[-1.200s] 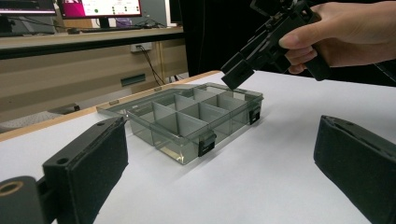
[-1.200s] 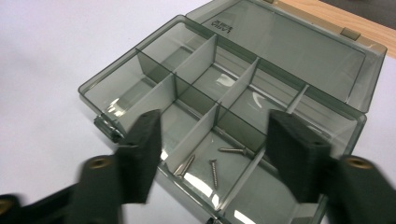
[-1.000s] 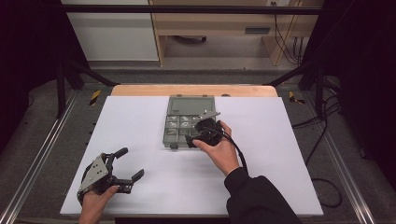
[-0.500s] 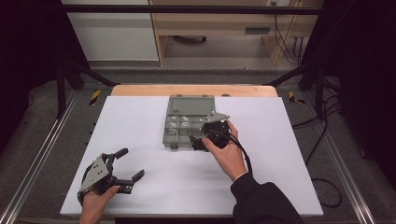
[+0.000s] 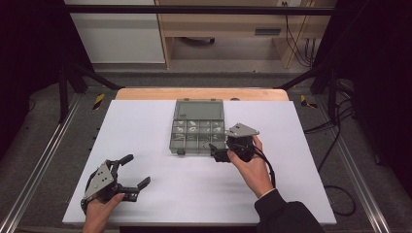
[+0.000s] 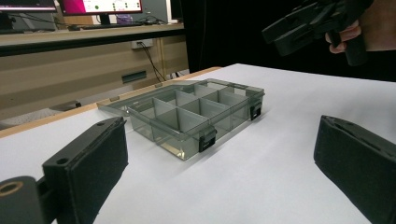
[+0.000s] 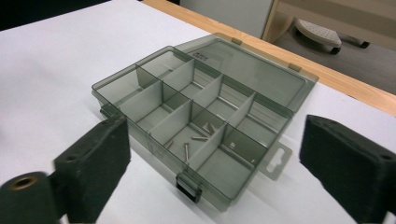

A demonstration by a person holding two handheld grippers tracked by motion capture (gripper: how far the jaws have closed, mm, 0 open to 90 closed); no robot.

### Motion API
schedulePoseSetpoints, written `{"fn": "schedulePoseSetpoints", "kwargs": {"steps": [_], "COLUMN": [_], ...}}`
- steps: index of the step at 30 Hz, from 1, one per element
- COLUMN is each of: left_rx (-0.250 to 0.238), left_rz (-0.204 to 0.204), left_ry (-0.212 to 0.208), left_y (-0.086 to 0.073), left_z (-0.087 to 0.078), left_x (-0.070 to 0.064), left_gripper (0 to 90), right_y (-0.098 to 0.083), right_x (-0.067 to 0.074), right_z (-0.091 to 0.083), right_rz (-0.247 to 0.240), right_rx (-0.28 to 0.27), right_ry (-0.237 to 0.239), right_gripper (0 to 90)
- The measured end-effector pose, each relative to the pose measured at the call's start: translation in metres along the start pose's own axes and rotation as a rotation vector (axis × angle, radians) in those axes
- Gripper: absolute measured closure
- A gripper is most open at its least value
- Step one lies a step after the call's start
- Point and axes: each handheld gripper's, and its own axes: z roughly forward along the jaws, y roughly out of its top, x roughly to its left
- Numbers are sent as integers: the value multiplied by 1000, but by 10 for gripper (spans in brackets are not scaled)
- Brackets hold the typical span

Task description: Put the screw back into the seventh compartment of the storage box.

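Right gripper [image 5: 217, 154] at frame centre, jaws spread, just opening, nothing between, beside compartment box [image 5: 197, 127]. Left gripper [image 5: 130, 172] lower left, spread, empty.

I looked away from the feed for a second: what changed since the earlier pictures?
The right gripper drew back from over the compartment box toward its right front corner; its jaws have just been opening, with nothing between them. The left gripper, open at the near left, and the box with its lid open stayed put.
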Motion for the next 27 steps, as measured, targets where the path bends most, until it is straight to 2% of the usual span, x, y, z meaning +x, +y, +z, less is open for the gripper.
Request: {"fn": "schedulePoseSetpoints", "kwargs": {"steps": [6,11,17,22,27], "left_rx": [2,0,1,-2,-8], "left_rz": [1,0,0,0,-1], "left_ry": [0,2,3,5,11], "left_y": [0,0,0,0,0], "left_z": [0,0,0,-1,-1], "left_x": [0,0,0,1,1], "left_gripper": [27,27,26,26,26], "right_y": [-10,-16,-22,-28,-36], "right_x": [-7,-11,-16,-23,-31], "right_z": [-15,-24,-32,-40,-48], "right_rz": [32,35,39,44,69], "right_rx": [-35,-51,-95,-108,-119], "right_ry": [-7,-14,-33,-47,-70], "right_gripper": [52,47,47,49,39]}}
